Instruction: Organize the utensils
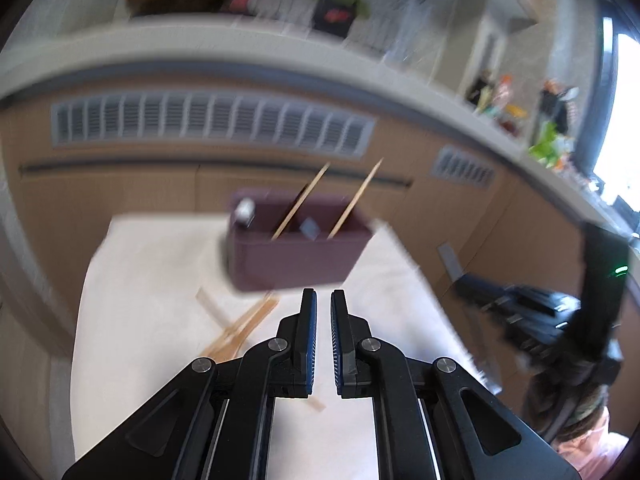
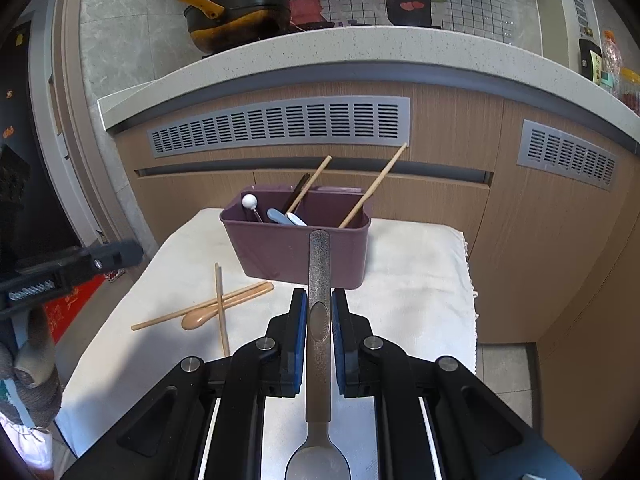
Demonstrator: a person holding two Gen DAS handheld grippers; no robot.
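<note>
A purple utensil bin (image 2: 296, 252) stands on a white cloth (image 2: 420, 292) and holds several chopsticks, a blue-handled piece and a white-knobbed tool. My right gripper (image 2: 319, 308) is shut on a metal spoon (image 2: 319, 312), handle pointing at the bin, bowl toward the camera. Loose wooden chopsticks (image 2: 220, 304) and a wooden spoon (image 2: 224, 308) lie crossed on the cloth left of the bin. In the blurred left wrist view the bin (image 1: 296, 252) is ahead and my left gripper (image 1: 324, 304) is shut with nothing between its pads, above the chopsticks (image 1: 244, 324). My left gripper (image 2: 116, 254) also shows at the left edge of the right wrist view.
A wooden cabinet front with grey vents (image 2: 280, 126) rises behind the cloth, under a pale counter (image 2: 320, 48) carrying a black and yellow pot (image 2: 236, 16). Bottles (image 2: 608, 60) stand at the counter's right end. The other gripper and a sleeve (image 1: 560, 320) fill the right of the left wrist view.
</note>
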